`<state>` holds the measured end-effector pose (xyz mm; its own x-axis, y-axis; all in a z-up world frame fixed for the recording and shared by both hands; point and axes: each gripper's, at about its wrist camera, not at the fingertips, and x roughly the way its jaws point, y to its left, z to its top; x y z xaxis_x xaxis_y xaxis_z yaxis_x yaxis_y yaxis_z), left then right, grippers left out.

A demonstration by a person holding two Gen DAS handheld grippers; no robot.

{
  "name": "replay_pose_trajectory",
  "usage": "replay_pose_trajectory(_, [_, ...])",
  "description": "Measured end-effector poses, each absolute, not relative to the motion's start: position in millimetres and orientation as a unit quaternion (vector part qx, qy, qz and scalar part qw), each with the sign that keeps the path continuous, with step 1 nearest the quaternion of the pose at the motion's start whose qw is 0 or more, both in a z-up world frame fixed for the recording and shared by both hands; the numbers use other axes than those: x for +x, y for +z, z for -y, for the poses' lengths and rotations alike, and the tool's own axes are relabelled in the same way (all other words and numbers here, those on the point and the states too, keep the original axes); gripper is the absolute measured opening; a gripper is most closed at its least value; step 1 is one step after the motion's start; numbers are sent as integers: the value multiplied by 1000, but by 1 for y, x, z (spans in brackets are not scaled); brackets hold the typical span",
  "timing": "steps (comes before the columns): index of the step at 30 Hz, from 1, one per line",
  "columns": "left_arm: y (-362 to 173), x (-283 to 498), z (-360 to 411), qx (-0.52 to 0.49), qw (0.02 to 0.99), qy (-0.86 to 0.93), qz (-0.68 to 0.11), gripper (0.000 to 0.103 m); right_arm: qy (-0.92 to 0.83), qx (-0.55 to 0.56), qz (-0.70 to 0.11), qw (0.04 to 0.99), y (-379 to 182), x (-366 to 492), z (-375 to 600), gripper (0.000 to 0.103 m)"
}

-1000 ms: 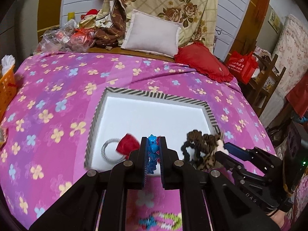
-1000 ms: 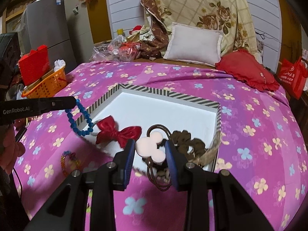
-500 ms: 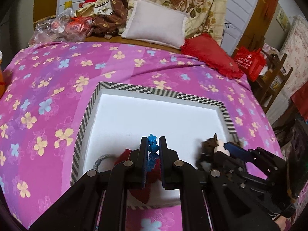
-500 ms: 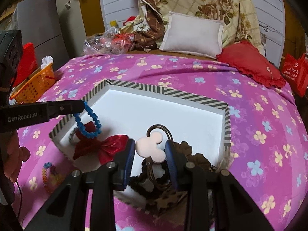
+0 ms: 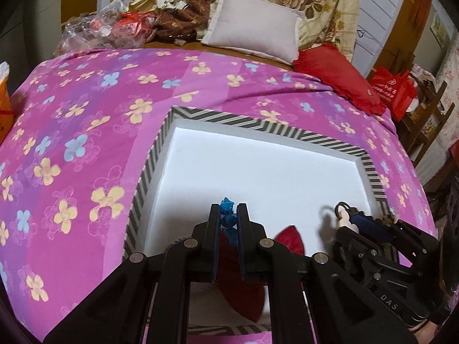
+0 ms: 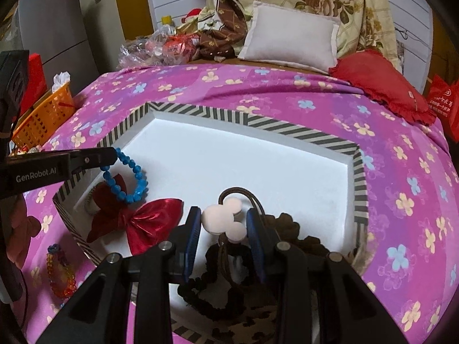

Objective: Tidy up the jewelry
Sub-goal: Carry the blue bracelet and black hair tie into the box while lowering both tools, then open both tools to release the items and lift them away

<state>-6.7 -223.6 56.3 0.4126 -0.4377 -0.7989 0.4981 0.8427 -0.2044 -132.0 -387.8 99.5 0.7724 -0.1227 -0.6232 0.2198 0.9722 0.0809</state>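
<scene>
Placement step: left gripper (image 5: 229, 223) clamps blue bead bracelet (image 6: 127, 176), right gripper (image 6: 223, 226) pinches mouse-ear hair tie (image 6: 223, 219) above the striped tray (image 6: 287, 127); next, lower and release.

From the left wrist, most of the blue bead bracelet (image 5: 228, 221) is buried between the clamped fingers, and the red bow (image 5: 289, 239) shows only as a wingtip plus a patch under the gripper body. The right gripper (image 5: 348, 222) there hides what it carries, bar a pale lump. From the right wrist, the dark scrunchies (image 6: 212, 301) and leopard-print piece (image 6: 243, 325) are half covered, and the hair tie's loop (image 6: 235, 193) drops behind the white mouse-shaped charm (image 6: 225, 219)
</scene>
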Motion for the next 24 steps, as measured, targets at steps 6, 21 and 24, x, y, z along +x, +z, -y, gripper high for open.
replay_pose_trajectory(6, [45, -1, 218, 41, 840, -250, -480, 0, -74, 80, -343, 933, 92, -122, 387, 33])
replay_pose_trajectory(21, [49, -9, 202, 33, 833, -249, -493, 16, -74, 101, -339, 933, 94, -136, 385, 55])
replay_pose_trajectory(24, [58, -16, 190, 25, 835, -250, -489, 16, -71, 98, -324, 938, 104, -150, 377, 58])
